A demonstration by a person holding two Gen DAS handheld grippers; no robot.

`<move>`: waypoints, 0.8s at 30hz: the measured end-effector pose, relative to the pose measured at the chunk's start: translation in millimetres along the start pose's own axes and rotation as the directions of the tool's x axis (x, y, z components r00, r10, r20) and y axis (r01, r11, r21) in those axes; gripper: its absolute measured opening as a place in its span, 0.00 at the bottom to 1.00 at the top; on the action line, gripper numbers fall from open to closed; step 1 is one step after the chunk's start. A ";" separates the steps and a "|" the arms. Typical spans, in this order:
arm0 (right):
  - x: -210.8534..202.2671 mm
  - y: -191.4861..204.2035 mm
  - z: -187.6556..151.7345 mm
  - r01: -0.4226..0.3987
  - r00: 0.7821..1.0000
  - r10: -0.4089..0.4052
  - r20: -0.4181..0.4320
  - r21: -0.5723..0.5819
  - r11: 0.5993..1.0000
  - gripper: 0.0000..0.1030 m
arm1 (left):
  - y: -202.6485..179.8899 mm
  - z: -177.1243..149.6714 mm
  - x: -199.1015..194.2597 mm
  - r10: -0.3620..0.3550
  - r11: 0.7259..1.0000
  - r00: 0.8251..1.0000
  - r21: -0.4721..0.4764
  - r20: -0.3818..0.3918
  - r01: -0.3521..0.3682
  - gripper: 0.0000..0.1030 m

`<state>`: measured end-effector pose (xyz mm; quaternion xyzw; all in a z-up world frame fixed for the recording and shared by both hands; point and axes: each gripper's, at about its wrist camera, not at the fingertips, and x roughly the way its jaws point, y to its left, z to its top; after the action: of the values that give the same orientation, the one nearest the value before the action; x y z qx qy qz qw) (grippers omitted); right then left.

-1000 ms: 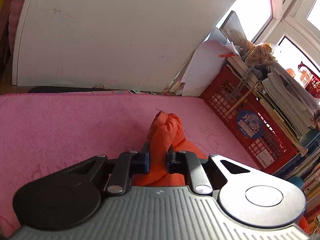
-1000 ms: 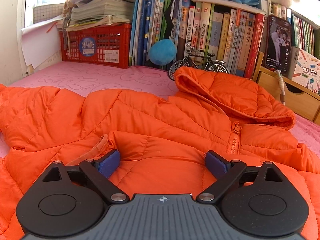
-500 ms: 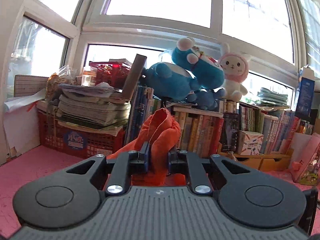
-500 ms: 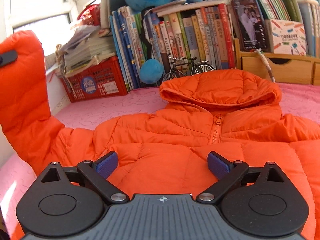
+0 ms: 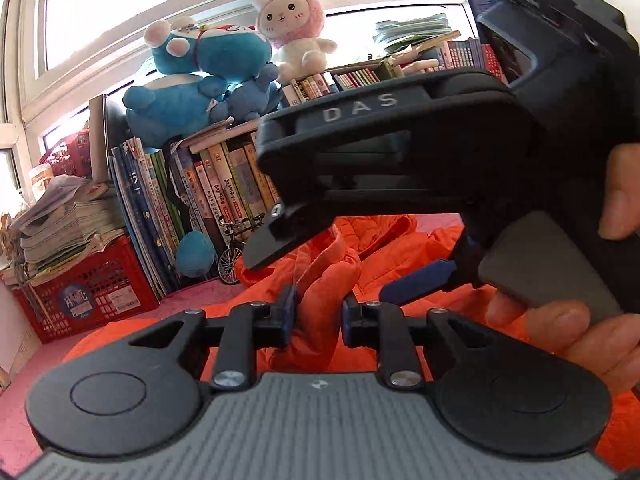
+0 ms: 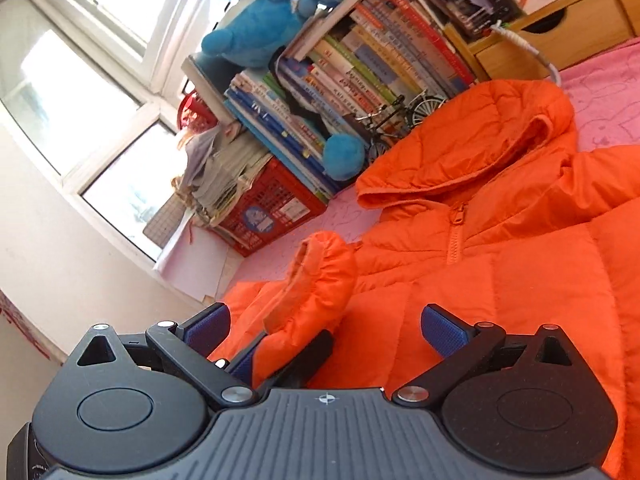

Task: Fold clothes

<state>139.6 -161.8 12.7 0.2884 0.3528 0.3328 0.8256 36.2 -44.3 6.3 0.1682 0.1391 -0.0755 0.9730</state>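
Left gripper [image 5: 316, 316], as I held it, clenched the cuff of the orange jacket's sleeve [image 5: 324, 292]. Right gripper [image 6: 324, 328] stood spread wide just above the jacket [image 6: 500, 248], which lay on the pink bedspread [image 6: 600, 92] before the books [image 6: 360, 60].

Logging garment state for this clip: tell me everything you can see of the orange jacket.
The orange jacket is a quilted, puffy hooded coat of smooth, slightly shiny fabric. It lies front-up on the pink cover, zipper closed up to the collar, hood spread flat toward the bookshelf. One sleeve is folded in over the chest, its cuff end pinched in the left gripper. The right gripper hovers open just above the chest, the sleeve lying between its fingers.
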 end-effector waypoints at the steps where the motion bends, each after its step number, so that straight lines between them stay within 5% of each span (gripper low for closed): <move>1: 1.5 3.0 0.1 0.006 1.000 -0.006 -0.002 -0.011 1.000 1.00 | -5.0 -1.2 -1.7 -0.003 1.000 1.000 0.028 0.004 0.003 0.27; 2: 2.9 5.9 0.2 0.012 1.000 -0.012 -0.004 -0.023 1.000 0.99 | -9.9 -2.4 -3.4 -0.007 0.998 1.000 0.056 0.007 0.006 0.30; 3: 2.7 5.9 -0.1 0.038 0.999 -0.038 0.000 -0.028 0.999 0.84 | -9.0 -3.5 -5.2 -0.014 0.998 1.000 0.059 0.006 0.013 0.32; 4: 2.0 4.8 -0.5 0.070 0.998 -0.070 0.006 -0.031 0.997 0.54 | -5.8 -4.7 -7.5 -0.021 0.999 1.000 0.048 0.002 0.021 0.32; 6: 0.9 -5.1 -0.1 0.097 0.995 -0.097 -0.009 0.001 0.995 0.29 | 1.8 -6.8 -12.4 -0.034 0.999 0.999 0.020 -0.006 0.034 0.37; 8: -3.5 -15.7 0.0 0.112 0.994 -0.112 -0.002 0.027 0.993 0.20 | 12.7 -8.7 -20.5 -0.043 0.999 0.999 -0.023 -0.001 0.043 0.51; 10: -9.7 -22.2 1.6 0.141 0.990 -0.142 0.017 0.034 0.989 0.18 | 24.1 -10.1 -30.8 -0.056 0.997 0.998 -0.059 0.015 0.057 0.51; 16: -51.5 -37.7 27.5 0.184 0.970 -0.192 0.152 0.067 0.981 0.17 | 58.3 -9.5 -49.2 -0.008 0.994 0.999 -0.105 0.053 0.014 0.59; 20: -48.1 -31.2 16.0 0.173 0.975 -0.175 0.141 0.024 0.985 0.25 | 78.7 -13.7 -38.2 0.065 0.987 0.998 -0.150 0.006 -0.063 0.62; 22: -45.2 -27.2 9.1 0.165 0.978 -0.164 0.131 0.000 0.986 0.75 | 87.4 -18.6 -32.3 0.084 0.979 0.996 -0.184 -0.029 -0.088 0.62; 24: -42.2 -23.2 2.2 0.157 0.981 -0.153 0.121 -0.024 0.987 0.89 | 93.6 -23.9 -32.2 0.083 0.972 0.995 -0.217 -0.050 -0.092 0.62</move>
<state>127.0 -208.3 14.0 0.2654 0.3190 0.2554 0.8732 17.9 54.5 22.8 0.0675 0.1587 -0.0133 0.9849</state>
